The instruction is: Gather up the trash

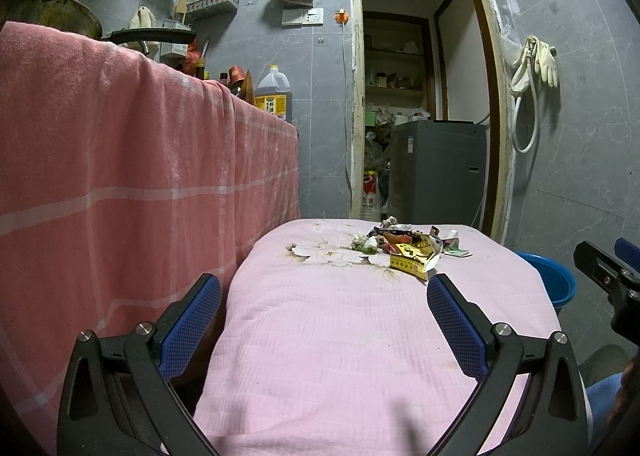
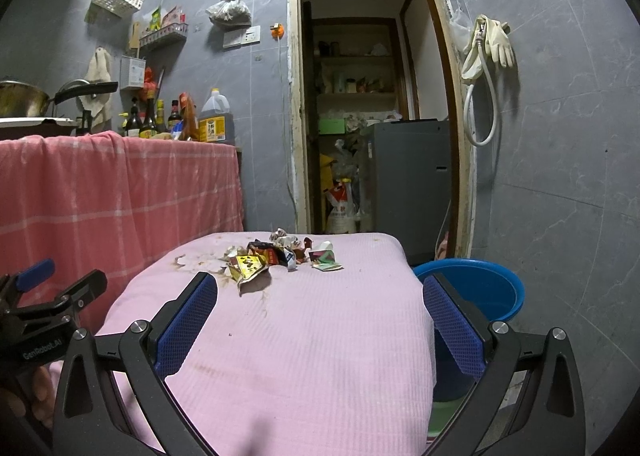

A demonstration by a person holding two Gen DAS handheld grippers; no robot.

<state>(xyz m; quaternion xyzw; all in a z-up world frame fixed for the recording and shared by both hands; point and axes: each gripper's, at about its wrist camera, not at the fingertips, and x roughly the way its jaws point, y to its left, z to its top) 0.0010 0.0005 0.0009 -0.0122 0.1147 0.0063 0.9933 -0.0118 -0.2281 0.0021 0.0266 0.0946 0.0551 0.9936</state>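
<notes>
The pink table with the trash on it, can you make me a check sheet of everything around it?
Surface: pink cloth covers the table, stained near the far end.
Job's things: trash pile of crumpled wrappers at the far end; blue basin on the floor to the right.
Clutter: nothing seen elsewhere on the cloth.
Grippers: left gripper open, empty; right gripper open, empty.
Cables: white hose hangs on the wall.
Surroundings: red cloth over the counter, bottles, open doorway.

"GenRobot.AI" stands in white letters on the black handheld left gripper at nine o'clock in the right wrist view; other labels are illegible.
</notes>
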